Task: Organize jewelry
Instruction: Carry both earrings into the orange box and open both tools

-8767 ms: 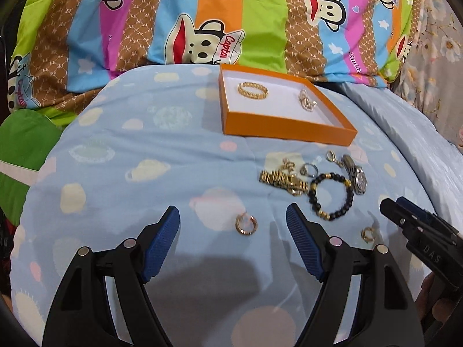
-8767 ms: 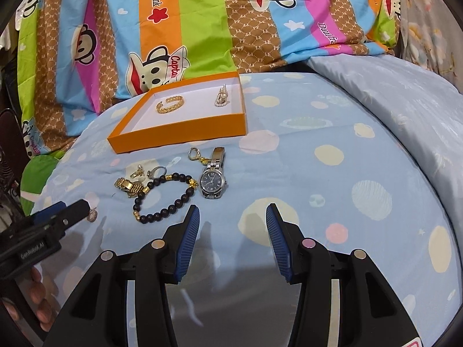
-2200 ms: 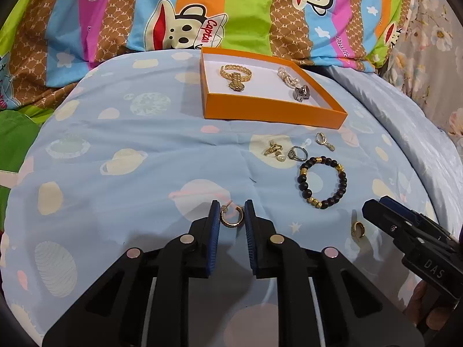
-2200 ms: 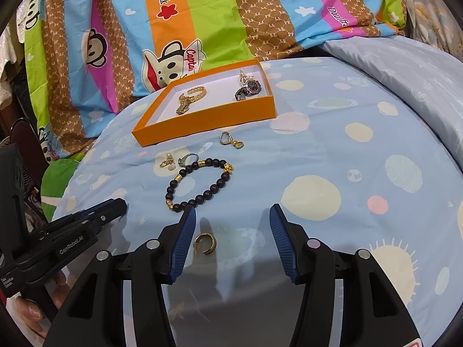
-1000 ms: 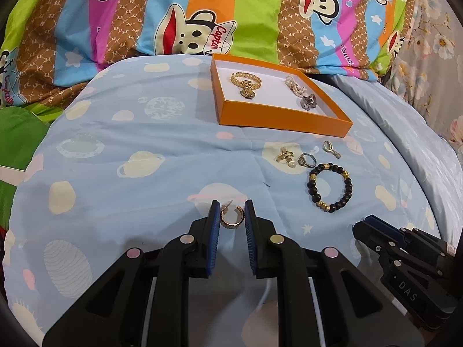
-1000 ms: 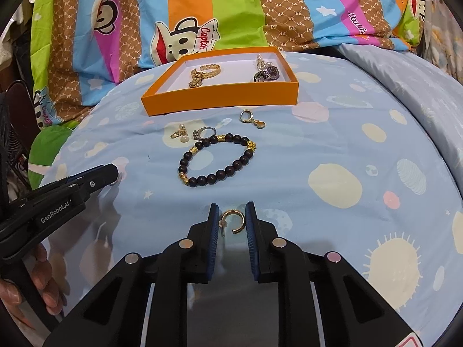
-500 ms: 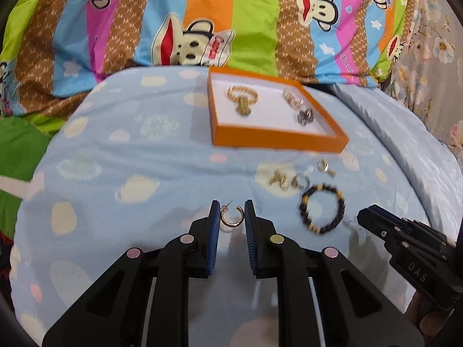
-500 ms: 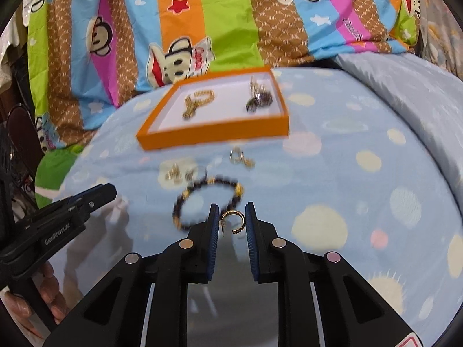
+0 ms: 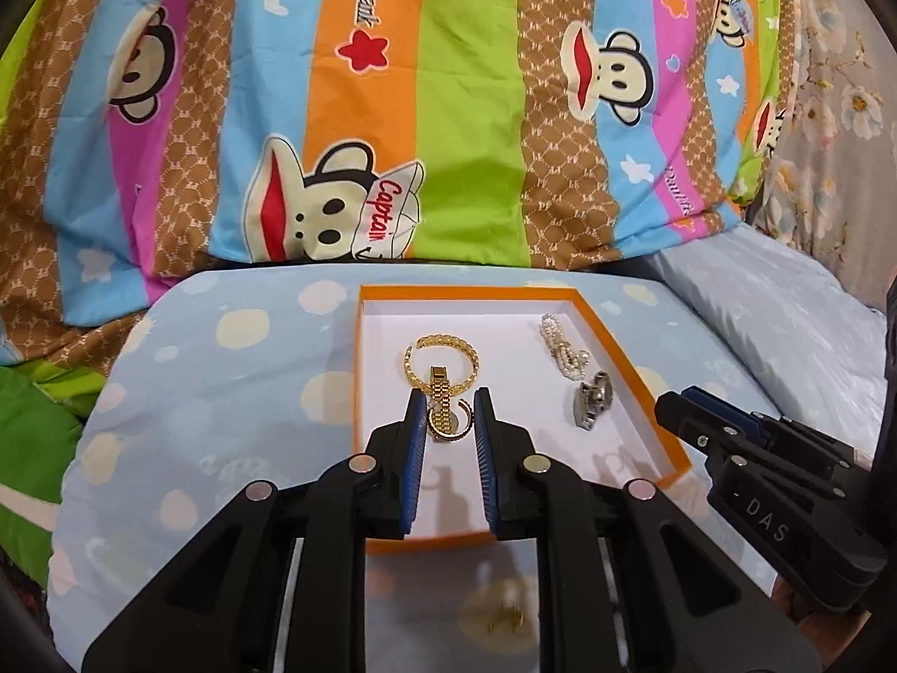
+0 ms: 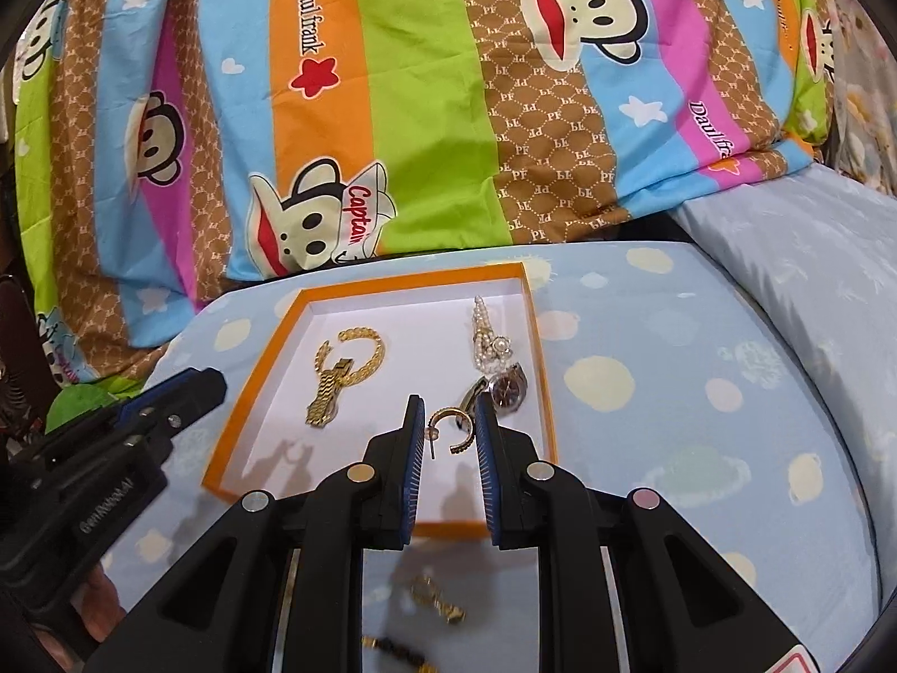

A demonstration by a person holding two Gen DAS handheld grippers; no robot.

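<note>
the left gripper (image 9: pixel 447 412), marked "genrobot.ai", pinches a gold hoop earring (image 9: pixel 448 426) over the orange box (image 9: pixel 633 370); the right gripper (image 10: pixel 447 418), marked "das", pinches a second hoop earring (image 10: pixel 454 431) there. behind, the bedding (image 10: pixel 364 112) reads "captain".

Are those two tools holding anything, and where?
Yes. The left tool and right tool each pinch a gold hoop earring across its sides.
</note>
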